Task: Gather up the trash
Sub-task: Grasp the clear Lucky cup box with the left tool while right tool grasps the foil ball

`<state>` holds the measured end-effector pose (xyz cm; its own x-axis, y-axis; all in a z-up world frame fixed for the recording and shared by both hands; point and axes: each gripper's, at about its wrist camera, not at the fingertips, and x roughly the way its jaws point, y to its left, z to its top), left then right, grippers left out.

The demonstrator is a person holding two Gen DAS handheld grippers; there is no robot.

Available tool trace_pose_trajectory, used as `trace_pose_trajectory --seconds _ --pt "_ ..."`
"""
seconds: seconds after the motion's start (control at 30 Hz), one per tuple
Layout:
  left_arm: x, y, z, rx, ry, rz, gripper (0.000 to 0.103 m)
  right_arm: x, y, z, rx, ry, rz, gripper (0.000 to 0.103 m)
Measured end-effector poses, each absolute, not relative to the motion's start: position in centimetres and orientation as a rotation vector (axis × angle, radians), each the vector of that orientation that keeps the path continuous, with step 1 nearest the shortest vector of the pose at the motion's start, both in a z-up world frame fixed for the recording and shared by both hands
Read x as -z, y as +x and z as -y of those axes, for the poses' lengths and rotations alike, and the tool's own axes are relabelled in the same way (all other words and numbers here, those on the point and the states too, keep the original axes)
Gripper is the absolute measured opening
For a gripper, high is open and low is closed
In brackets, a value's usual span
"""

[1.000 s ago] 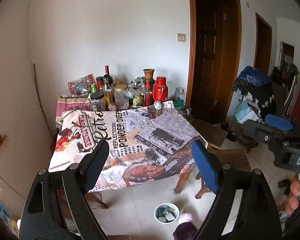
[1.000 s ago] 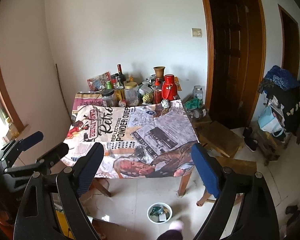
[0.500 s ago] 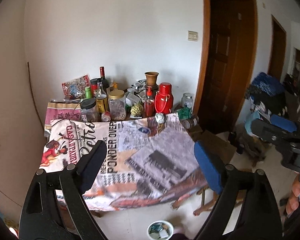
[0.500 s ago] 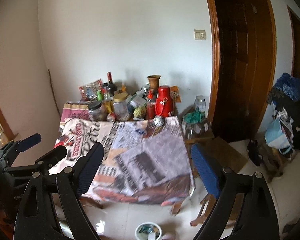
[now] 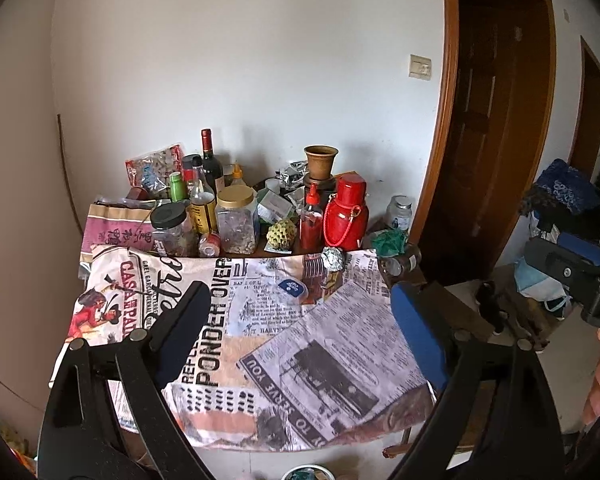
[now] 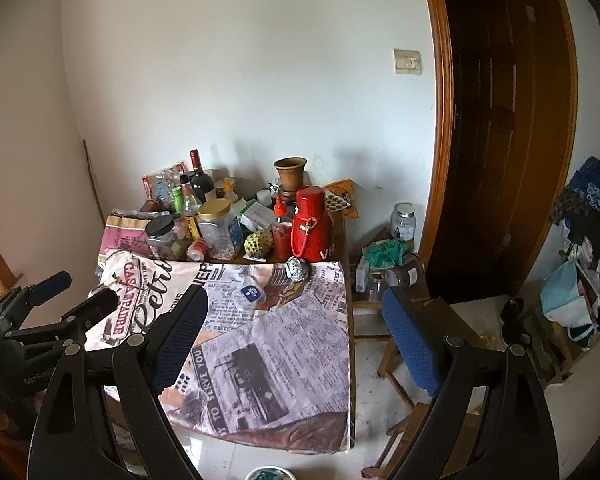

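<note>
I carry both grippers toward the table [image 5: 100, 280]: the left gripper [image 5: 296, 320] is opening with nothing between its fingers, the right gripper [image 6: 296, 320] spread wide and empty. The crumpled foil ball [image 5: 333, 258] lies at the cloth's far edge, just before the red flask [image 5: 346, 216]. I should approach low, straddling it cleanly. The bin [image 6: 266, 473] on the near floor holds scraps.

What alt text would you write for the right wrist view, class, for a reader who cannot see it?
The right gripper, jaws open and empty, points at a table covered by a newsprint-pattern cloth. A crumpled foil ball lies on the cloth before bottles, jars and a red flask.
</note>
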<state>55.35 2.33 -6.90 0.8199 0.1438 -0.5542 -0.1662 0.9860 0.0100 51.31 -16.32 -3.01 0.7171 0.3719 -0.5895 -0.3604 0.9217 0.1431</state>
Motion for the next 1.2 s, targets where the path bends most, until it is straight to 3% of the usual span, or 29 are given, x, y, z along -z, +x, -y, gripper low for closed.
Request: trace_pose_trajectory --seconds 0.5,0.83,1.2 --pt "11.9 69.6 -10.3 -0.015 -0.069 -0.738 0.096 6.3 60.8 10.8 -0.26 0.089 -0.776 0.087" --pt "25.4 79.6 -13.4 0.032 -0.086 -1.077 0.096 14.1 67.8 7.8 -0.194 0.121 -0.961 0.087" --pt "33.8 86.1 -12.6 0.037 -0.087 -1.174 0.096 24.4 75.0 6.8 -0.205 0.171 -1.2 0.087"
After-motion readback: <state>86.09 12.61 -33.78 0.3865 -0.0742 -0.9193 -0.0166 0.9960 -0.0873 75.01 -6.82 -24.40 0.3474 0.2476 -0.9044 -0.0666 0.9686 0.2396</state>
